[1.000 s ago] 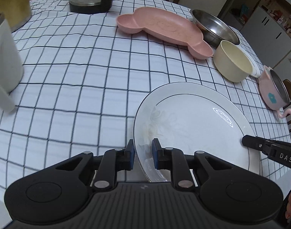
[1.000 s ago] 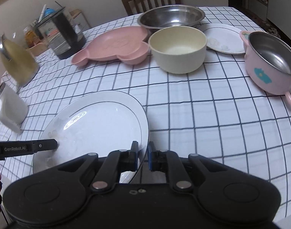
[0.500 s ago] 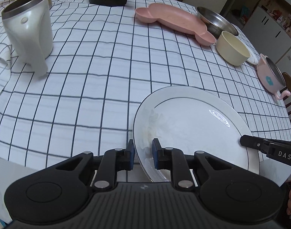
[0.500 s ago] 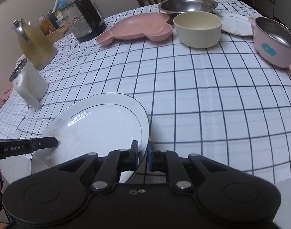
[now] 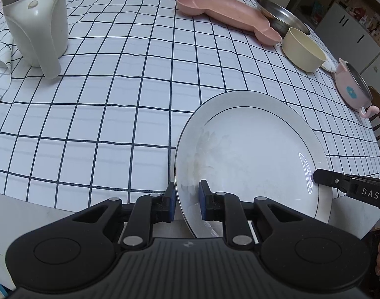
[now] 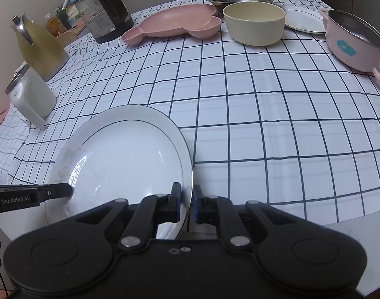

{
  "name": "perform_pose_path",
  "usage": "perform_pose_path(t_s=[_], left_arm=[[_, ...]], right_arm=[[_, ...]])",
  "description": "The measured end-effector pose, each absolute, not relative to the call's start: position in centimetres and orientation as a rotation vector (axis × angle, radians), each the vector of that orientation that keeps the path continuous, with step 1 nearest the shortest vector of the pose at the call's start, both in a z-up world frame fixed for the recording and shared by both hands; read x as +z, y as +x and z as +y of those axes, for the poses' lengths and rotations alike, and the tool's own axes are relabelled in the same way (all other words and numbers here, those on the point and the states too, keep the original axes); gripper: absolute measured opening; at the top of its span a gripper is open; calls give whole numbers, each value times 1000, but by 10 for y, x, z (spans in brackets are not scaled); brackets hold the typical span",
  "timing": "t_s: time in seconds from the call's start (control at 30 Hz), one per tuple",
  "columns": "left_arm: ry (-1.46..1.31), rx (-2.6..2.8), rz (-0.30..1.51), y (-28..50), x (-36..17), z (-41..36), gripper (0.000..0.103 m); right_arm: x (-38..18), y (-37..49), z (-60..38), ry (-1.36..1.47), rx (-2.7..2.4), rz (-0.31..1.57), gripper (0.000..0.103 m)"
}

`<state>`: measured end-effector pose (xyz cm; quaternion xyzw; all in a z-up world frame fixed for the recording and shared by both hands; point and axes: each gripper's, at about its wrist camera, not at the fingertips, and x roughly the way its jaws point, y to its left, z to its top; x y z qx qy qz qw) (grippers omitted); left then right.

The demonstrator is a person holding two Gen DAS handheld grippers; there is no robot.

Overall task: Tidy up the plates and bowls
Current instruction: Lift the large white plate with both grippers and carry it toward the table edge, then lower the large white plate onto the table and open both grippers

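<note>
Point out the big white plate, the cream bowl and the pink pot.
big white plate (image 5: 252, 149), left wrist view, on its flat centre.
cream bowl (image 6: 254, 31), right wrist view, on its outer wall.
pink pot (image 6: 349, 47), right wrist view, on its side wall near the blue mark.

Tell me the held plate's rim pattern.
White plate, thin dark line ringing the inner rim; clearest in the right wrist view.

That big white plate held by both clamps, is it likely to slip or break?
The plate looks glazed and glossy, so probably slippery. Left gripper and right gripper each pinch only its thin rim, so it may tilt. It seems ceramic: stiff, likely fragile if dropped.
</note>
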<state>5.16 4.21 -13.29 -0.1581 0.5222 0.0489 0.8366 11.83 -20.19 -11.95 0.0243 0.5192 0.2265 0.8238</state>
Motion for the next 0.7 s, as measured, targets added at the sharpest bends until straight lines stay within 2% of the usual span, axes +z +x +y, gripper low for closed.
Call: perform_pose_path(t_s=[0.13,0.27,0.7], left_arm=[[-324,95,1102,52,-132,43,18],[-313,102,1093,51,-129,45,18],[-217,102,985,37,-99,43,18]], right_arm=[[-119,120,-202,65,465,1110,11],[-117,119,-200,45,447,1099,20],[-94,104,-205,69,422,1051,28]])
